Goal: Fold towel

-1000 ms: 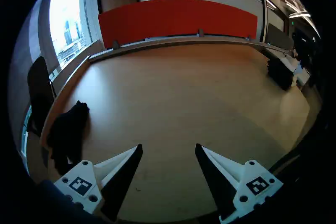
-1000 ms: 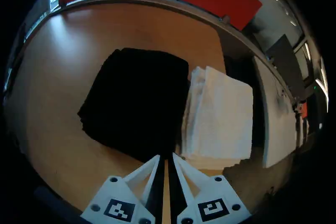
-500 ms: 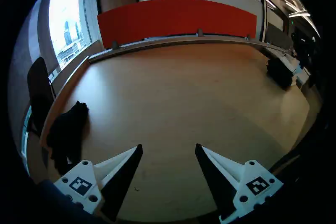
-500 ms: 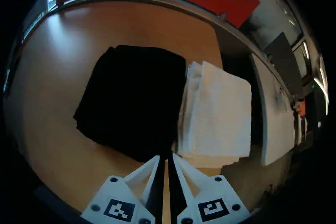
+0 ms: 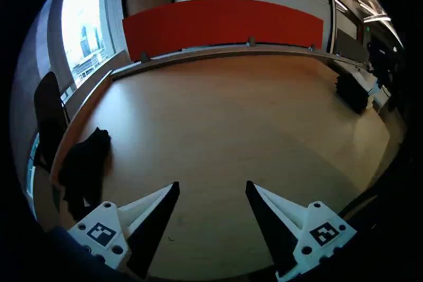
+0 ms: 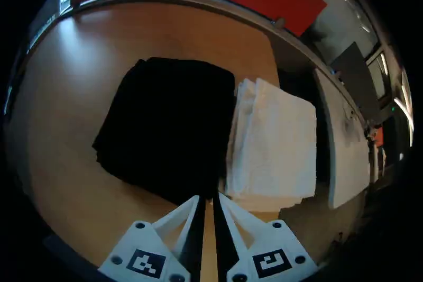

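The left hand-held gripper [image 5: 211,183] gapes wide over a broad bare surface [image 5: 222,118], with a dark cloth [image 5: 84,165] at its left edge. The right hand-held gripper [image 6: 208,197] is nearly closed and empty. Just beyond it, near the surface's right edge, a black towel [image 6: 166,123] and a white towel [image 6: 275,144] lie folded and touching, long sides seemingly running away from it.

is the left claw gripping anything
No, the left claw stands open, with the wooden table showing between its fingers.

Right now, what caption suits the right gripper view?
Right gripper at the edge of a folded black towel, beside a folded white towel, on a wooden table.
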Demonstrator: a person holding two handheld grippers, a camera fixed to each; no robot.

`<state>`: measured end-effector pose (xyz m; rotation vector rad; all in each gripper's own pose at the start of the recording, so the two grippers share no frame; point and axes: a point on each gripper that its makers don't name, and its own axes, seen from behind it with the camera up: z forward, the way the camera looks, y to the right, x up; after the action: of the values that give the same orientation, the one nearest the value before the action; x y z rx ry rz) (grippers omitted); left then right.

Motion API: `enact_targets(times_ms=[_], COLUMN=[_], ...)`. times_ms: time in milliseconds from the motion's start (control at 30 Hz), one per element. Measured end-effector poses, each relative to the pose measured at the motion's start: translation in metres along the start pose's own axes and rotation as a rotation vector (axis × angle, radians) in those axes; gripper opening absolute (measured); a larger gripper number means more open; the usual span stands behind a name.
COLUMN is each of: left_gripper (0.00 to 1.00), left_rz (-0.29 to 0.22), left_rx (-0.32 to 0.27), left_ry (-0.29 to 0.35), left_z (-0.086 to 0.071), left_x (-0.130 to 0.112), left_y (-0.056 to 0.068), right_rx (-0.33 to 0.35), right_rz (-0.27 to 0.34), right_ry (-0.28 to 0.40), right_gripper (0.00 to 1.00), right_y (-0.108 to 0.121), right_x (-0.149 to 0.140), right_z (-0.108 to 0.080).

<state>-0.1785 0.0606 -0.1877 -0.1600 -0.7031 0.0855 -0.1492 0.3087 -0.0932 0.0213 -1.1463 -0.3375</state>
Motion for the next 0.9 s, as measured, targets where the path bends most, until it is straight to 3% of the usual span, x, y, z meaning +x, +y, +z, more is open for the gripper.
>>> enact_targets(times_ms=[100, 267, 367, 467, 567, 900], left_gripper=[0.93, 0.93, 0.93, 0.93, 0.93, 0.93], left_rz=[-0.001, -0.008, -0.011, -0.012, -0.013, -0.027], left_rx=[-0.002, -0.005, -0.008, -0.01, -0.011, -0.006], left_ry=[0.002, 0.006, 0.01, 0.014, 0.017, 0.03], left_z=[0.0, 0.002, 0.002, 0.003, 0.003, 0.001], left_x=[0.001, 0.002, 0.003, 0.004, 0.005, 0.006], left_y=[0.001, 0.0, 0.0, 0.0, -0.001, -0.006], right_rx=[-0.001, -0.004, -0.003, -0.011, -0.011, -0.005], right_rz=[0.009, 0.015, 0.017, 0.018, 0.025, 0.088], right_ry=[0.009, 0.02, 0.029, 0.039, 0.052, 0.095], right_gripper=[0.21, 0.43, 0.64, 0.76, 0.97, 1.0], right_y=[0.0, 0.0, -0.002, -0.003, -0.006, -0.013], right_x=[0.001, 0.002, 0.003, 0.005, 0.008, 0.02], right_z=[-0.003, -0.009, -0.012, -0.015, -0.017, -0.021])
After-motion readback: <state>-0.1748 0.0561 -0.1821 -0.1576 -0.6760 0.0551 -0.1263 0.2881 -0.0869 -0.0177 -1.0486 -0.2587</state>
